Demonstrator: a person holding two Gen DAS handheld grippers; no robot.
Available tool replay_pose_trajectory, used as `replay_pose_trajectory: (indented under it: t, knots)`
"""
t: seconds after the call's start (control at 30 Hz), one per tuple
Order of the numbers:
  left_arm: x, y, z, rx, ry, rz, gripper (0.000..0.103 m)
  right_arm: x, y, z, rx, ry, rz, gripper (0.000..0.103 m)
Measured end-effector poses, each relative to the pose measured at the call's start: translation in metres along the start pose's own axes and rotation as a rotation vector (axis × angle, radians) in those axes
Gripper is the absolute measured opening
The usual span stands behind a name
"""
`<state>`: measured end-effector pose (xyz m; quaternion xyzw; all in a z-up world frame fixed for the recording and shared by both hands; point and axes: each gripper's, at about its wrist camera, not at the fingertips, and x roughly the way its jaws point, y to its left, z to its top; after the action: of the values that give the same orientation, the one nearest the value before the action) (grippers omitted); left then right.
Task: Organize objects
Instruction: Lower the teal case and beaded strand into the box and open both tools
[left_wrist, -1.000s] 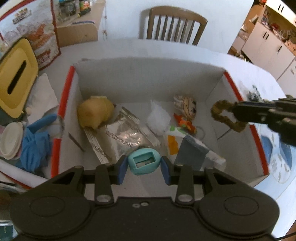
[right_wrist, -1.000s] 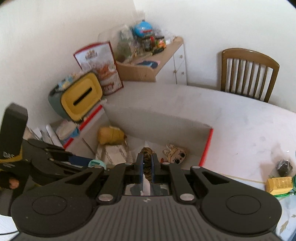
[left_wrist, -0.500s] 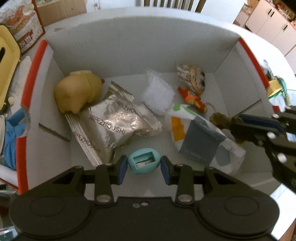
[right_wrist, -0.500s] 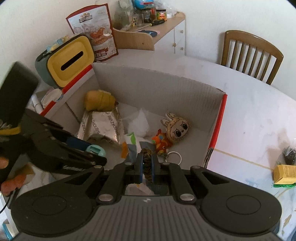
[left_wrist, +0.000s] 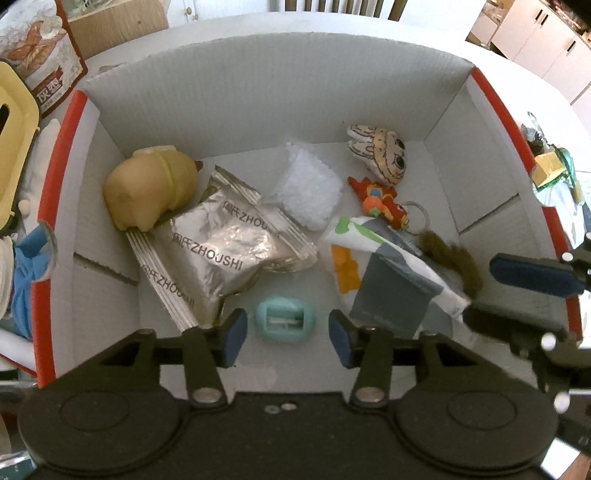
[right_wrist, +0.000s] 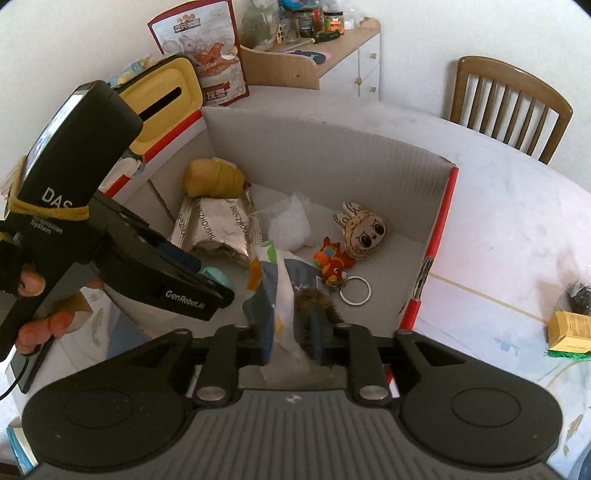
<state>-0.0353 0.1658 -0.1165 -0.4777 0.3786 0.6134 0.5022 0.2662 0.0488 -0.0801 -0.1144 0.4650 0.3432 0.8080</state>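
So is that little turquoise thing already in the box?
Yes: the turquoise sharpener lies on the box floor, left gripper pads clear of it.

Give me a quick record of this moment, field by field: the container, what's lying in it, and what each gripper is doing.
container: white corrugated box with red rim
contents: yellow plush toy, silver foil snack packet, small teal oval sharpener, brown fuzzy loop, big-eyed doll-face charm
left gripper: jaws just opened, sharpener lies loose between the blue pads
right gripper: jaws just opened, fuzzy loop beside its fingers
stage: both items released into the box
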Motion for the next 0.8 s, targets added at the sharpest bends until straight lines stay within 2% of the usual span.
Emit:
replay_pose_trajectory:
  t: [0.07, 0.1, 0.17, 0.33, 0.4, 0.53, 0.67, 0.8]
  knots:
    - [-0.003, 0.001, 0.001, -0.001, -0.011, -0.001, 0.05, -0.004, 0.001, -0.001, -0.005, -0.007, -0.001, 0.039]
    - [-0.005, 0.001, 0.0, -0.001, -0.018, 0.0, 0.054, -0.007, 0.001, -0.002, -0.005, -0.016, 0.0, 0.045]
    - [-0.009, 0.0, -0.003, 0.003, -0.037, 0.006, 0.06, -0.013, 0.002, -0.003, -0.006, -0.03, 0.002, 0.05]
    - [-0.027, 0.001, -0.005, 0.0, -0.097, 0.008, 0.067, -0.03, 0.001, -0.004, 0.008, -0.059, 0.006, 0.051]
    - [-0.034, 0.001, -0.008, 0.0, -0.123, 0.007, 0.075, -0.038, 0.0, -0.006, 0.015, -0.077, 0.009, 0.057]
    - [-0.053, -0.003, -0.012, 0.001, -0.176, -0.003, 0.076, -0.054, -0.002, -0.009, 0.034, -0.11, 0.019, 0.06]
    - [-0.069, -0.013, -0.017, 0.029, -0.241, -0.006, 0.086, -0.073, -0.006, -0.015, 0.062, -0.152, 0.039, 0.069]
    - [-0.082, -0.025, -0.019, 0.034, -0.292, -0.004, 0.089, -0.088, -0.012, -0.022, 0.087, -0.185, 0.053, 0.072]
